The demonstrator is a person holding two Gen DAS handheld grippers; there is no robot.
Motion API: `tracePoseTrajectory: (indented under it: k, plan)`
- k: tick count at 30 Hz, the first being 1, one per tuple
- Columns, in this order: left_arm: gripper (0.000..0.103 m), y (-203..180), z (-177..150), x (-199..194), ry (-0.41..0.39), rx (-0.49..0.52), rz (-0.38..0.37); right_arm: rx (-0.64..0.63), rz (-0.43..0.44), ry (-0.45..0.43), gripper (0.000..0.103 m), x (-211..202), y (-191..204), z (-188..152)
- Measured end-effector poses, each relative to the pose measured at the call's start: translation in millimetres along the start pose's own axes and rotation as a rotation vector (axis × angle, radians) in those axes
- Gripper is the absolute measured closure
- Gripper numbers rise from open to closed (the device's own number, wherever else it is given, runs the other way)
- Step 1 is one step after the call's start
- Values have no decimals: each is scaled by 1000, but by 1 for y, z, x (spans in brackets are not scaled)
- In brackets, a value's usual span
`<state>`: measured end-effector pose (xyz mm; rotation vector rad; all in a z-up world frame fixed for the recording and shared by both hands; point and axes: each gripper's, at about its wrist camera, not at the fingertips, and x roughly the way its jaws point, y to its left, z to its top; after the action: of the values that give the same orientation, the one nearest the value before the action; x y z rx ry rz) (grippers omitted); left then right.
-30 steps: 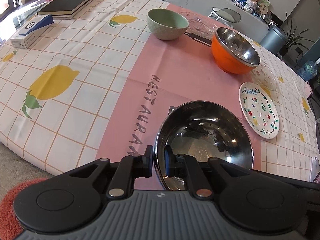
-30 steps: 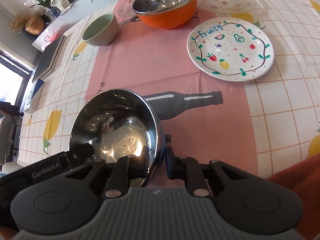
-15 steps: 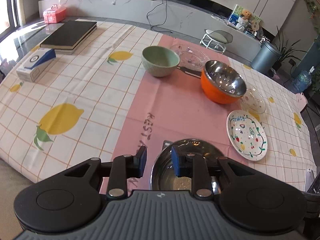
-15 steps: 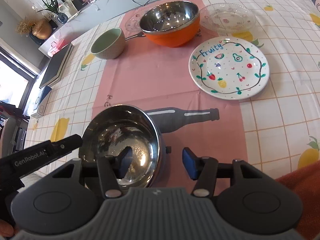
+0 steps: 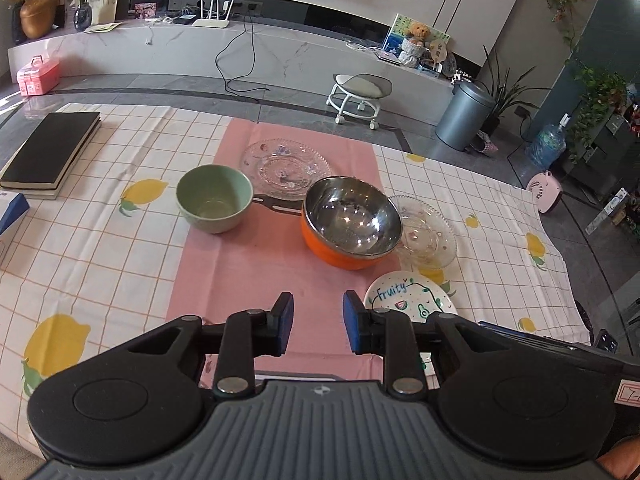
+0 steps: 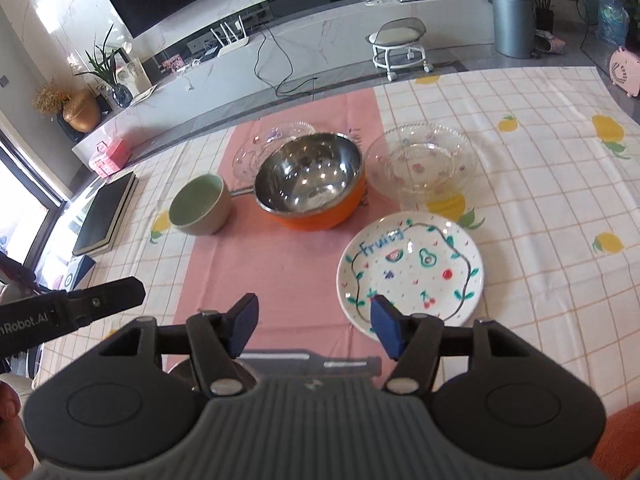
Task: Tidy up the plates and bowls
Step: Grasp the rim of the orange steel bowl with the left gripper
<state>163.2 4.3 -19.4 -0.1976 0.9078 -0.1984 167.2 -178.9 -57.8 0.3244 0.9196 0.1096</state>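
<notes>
- Left wrist view: the left claw (image 5: 317,322) hangs spread and empty over the pink runner on the desk (image 5: 100,248). Ahead stand one green ceramic bowl (image 5: 215,198) and one orange bowl with a steel lining (image 5: 351,221); two clear glass plates (image 5: 286,168) lie behind and beside it, and one painted "Fruity" plate (image 5: 408,294) near the claw. The glass looks brittle and slick — probably best taken by the rim.
- Right wrist view: the right claw (image 6: 314,326) is spread wide, holding nothing, just short of the "Fruity" plate (image 6: 410,268). A steel bowl's rim (image 6: 182,372) peeks under the claw — three bowls, three plates in all. The steel bowls are likely light and stiff but slippery; pinch a wall at the rim.
</notes>
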Motion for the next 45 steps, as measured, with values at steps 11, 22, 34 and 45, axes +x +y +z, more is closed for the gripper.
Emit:
tracePoseTrajectory:
  k: [11,22,34,45]
  plan:
    - [66,-5,36,65,49,-9,-43,53,-64,-33,42,38,-34,52]
    - [59,12,76,138,105,-47,-9,40,-105,33,51,111,-27,86]
    - [58,25,80,184,178,-98,42,70,-147,118,64,162,-26,93]
    - [92,22,78,197,220,-108,28,95,-115,159,84,176,-22,91]
